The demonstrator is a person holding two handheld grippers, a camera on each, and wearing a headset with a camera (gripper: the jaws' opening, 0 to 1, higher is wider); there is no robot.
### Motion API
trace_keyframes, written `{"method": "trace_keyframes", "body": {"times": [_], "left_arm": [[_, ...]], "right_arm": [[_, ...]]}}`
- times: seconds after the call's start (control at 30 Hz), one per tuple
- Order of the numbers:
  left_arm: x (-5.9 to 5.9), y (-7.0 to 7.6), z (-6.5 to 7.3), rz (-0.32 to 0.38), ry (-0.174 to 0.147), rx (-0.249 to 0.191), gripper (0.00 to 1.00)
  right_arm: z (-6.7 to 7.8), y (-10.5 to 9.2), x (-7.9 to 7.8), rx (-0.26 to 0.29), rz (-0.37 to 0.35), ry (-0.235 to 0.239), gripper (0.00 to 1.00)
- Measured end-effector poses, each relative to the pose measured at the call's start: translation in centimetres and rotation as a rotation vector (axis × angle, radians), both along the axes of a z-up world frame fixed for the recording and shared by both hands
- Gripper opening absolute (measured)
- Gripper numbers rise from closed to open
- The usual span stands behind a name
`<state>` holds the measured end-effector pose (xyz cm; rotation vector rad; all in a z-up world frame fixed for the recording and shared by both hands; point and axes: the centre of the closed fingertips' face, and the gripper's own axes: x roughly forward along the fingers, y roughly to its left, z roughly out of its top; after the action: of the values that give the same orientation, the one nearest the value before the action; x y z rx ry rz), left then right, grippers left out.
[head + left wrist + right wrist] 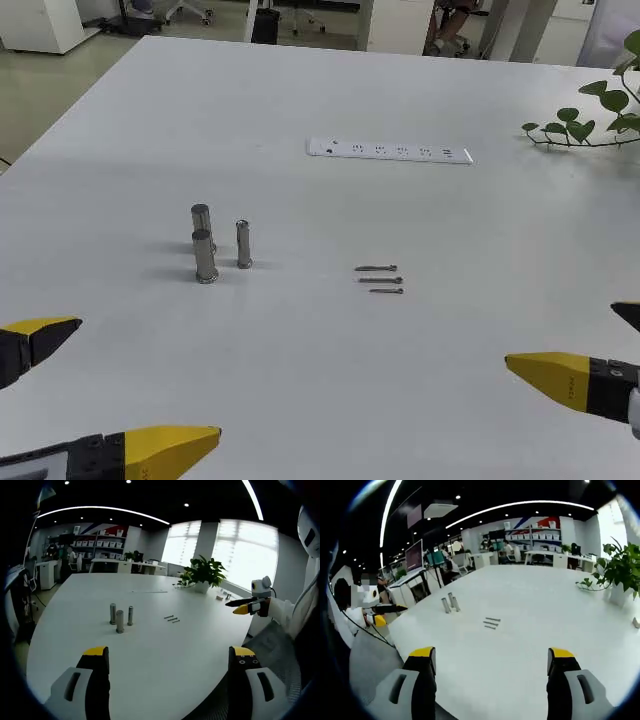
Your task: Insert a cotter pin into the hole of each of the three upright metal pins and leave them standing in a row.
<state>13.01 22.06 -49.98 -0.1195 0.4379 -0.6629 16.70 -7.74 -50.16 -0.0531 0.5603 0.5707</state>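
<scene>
Three upright metal pins (205,257) (120,621) (451,602) stand clustered left of centre on the white table (300,380), two in front and one behind. Three small cotter pins (381,280) (172,618) (491,623) lie side by side to their right. My left gripper (130,385) (170,652) hovers open at the near left, well short of the metal pins. My right gripper (570,335) (492,654) is open at the near right, away from the cotter pins. Nothing sits between either pair of yellow-tipped jaws.
A white power strip (389,151) lies farther back on the table. A leafy plant (595,115) (202,572) trails in at the far right edge. Office desks, shelves and chairs stand beyond the table.
</scene>
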Motion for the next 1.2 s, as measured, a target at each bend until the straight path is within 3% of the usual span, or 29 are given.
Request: {"method": "trace_keyframes", "body": {"times": [0.77, 1.2], "left_arm": [[0.11, 0.05, -0.08, -0.026, -0.006, 0.015, 0.96], [-0.49, -0.68, 0.18, -0.035, -0.001, 0.016, 0.97]], "right_arm": [[0.00, -0.47, -0.49, -0.004, -0.017, -0.001, 0.89], [0.05, -0.42, -0.76, -0.006, -0.016, -0.003, 0.90]]}}
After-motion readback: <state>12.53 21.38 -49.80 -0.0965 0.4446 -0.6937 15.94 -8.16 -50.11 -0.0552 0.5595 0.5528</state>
